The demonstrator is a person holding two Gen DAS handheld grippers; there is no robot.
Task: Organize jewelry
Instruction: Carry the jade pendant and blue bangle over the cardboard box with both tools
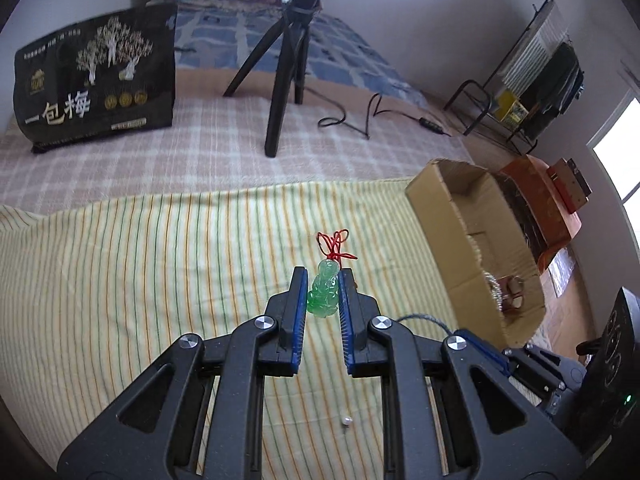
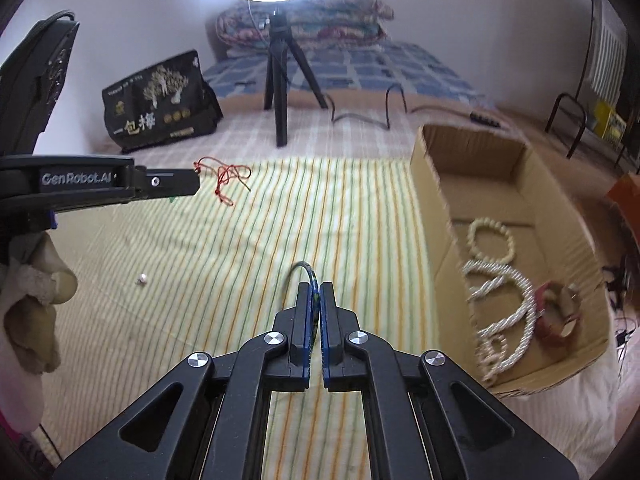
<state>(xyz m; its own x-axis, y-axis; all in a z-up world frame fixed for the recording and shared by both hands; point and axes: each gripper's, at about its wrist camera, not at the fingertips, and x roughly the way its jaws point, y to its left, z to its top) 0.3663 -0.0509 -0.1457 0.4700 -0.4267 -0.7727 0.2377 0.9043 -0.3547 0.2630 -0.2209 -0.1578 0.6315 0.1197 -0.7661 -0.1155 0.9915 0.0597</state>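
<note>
Mid striped cloth (image 1: pixel 160 280) | we see left hand-held gripper (image 1: pixel 323 274) clamped on jade pendant (image 1: pixel 324 295), right hand-held gripper (image 2: pixel 316 288) pinching dark bangle (image 2: pixel 308 274) | risk: red cord (image 1: pixel 334 245) snags short of cardboard box (image 1: pixel 440 216), pendant slips.

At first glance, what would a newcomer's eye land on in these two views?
The bright green jade pendant on a red cord, pinched in the left gripper above the striped cloth. Next, the open cardboard box at the right, holding a beaded bracelet and a pale rope necklace. The right gripper is shut on a thin dark bangle.
</note>
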